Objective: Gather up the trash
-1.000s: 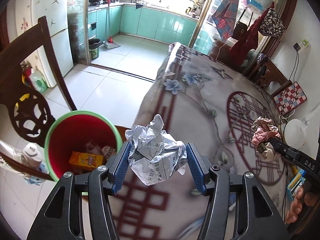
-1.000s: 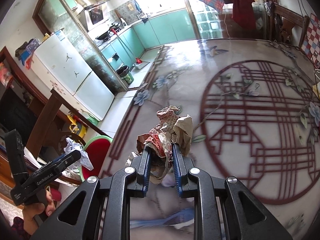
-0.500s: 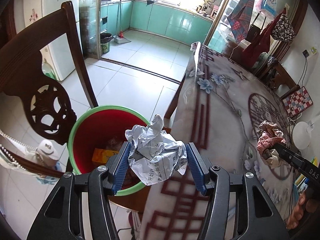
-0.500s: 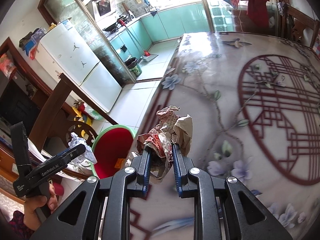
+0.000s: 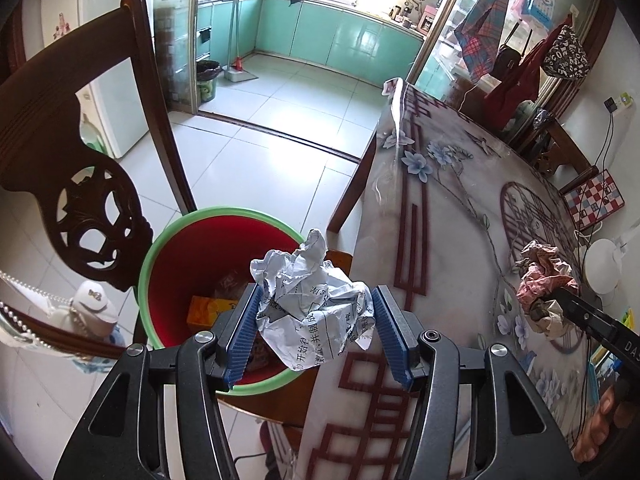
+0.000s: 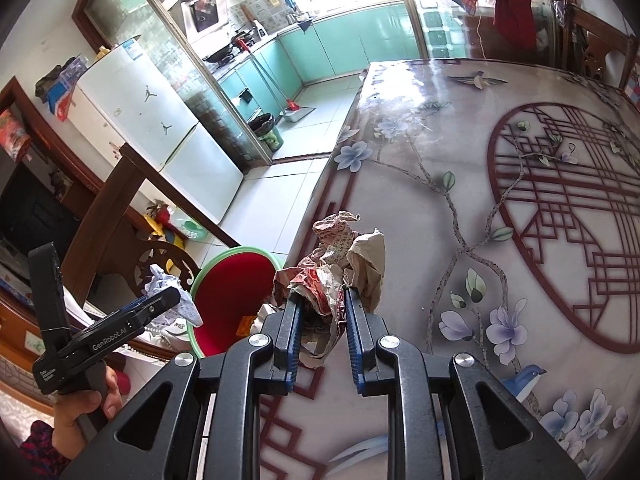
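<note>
Two wads of trash: one was clamped in each of my grippers, both held up in the air.
Left gripper (image 5: 314, 334): my jaws stood about half open, their blue pads pressed on either side of the white printed paper ball (image 5: 310, 312).
White paper ball's place: it bulged up and forward out of my left pads, hanging over the near rim of the red bin (image 5: 168, 256), by the table's edge.
Right gripper (image 6: 322, 322): my jaws were nearly closed, pinching the lower folds of the red-and-tan crumpled wrapper (image 6: 340, 264).
Wrapper's place: most of it stuck up above my right fingertips, over the left edge of the table (image 6: 440, 200), with the bin just beyond and below to the left.
Bin: red inside with a green rim, standing on the tiled floor beside a dark wooden chair (image 5: 80, 160); an orange box (image 5: 210, 312) and other scraps lay at its bottom.
Across views: my left gripper (image 6: 132, 316) with its paper appeared at the bin's left rim, and my left hand (image 6: 86, 404) gripped its handle.
</note>
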A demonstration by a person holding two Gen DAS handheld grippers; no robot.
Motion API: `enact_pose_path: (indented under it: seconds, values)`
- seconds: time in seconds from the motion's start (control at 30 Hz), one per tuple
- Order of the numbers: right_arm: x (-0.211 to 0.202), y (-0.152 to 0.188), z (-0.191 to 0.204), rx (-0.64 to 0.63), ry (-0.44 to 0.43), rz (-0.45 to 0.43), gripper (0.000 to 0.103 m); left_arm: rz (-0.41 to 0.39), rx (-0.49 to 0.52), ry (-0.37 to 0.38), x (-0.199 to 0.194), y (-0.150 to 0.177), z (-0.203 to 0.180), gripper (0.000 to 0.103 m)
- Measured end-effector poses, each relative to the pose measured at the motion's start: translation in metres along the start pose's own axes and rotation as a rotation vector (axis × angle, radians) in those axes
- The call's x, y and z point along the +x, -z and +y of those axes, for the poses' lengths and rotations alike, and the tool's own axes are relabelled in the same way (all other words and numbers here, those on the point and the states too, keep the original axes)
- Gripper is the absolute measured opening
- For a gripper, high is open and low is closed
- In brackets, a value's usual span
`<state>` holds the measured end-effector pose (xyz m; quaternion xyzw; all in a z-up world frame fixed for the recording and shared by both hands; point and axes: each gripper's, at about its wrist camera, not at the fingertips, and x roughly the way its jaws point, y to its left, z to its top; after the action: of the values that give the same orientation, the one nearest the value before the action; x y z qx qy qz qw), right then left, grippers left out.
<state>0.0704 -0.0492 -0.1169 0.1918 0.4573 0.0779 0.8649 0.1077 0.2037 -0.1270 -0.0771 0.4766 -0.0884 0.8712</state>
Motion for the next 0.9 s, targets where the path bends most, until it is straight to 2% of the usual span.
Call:
enact_pose_path:
  seconds: [0.37,0.73,0.8,0.83,0.87,0.9]
  values:
    - [0.007,-0.012,0.032,-0.081,-0.026,0.007,0.018,0.045,-0.061,-0.061,0.020,0.002,0.037,0.055]
    - [0.046,-0.028,0.104,-0.224,-0.103,0.050,0.018,0.099,-0.081,-0.083,0.039,-0.007,0.067,0.055]
    - [0.055,-0.028,0.118,-0.250,-0.148,0.063,0.019,0.099,-0.092,-0.088,0.041,-0.010,0.073,0.059]
    - [0.060,-0.028,0.124,-0.264,-0.166,0.076,0.022,0.101,-0.101,-0.099,0.041,-0.011,0.077,0.068]
    - [0.067,-0.028,0.133,-0.283,-0.174,0.088,0.030,0.103,-0.109,-0.111,0.042,-0.012,0.080,0.078]
    - [0.071,-0.027,0.139,-0.295,-0.178,0.086,0.039,0.102,-0.120,-0.118,0.042,-0.012,0.084,0.081]
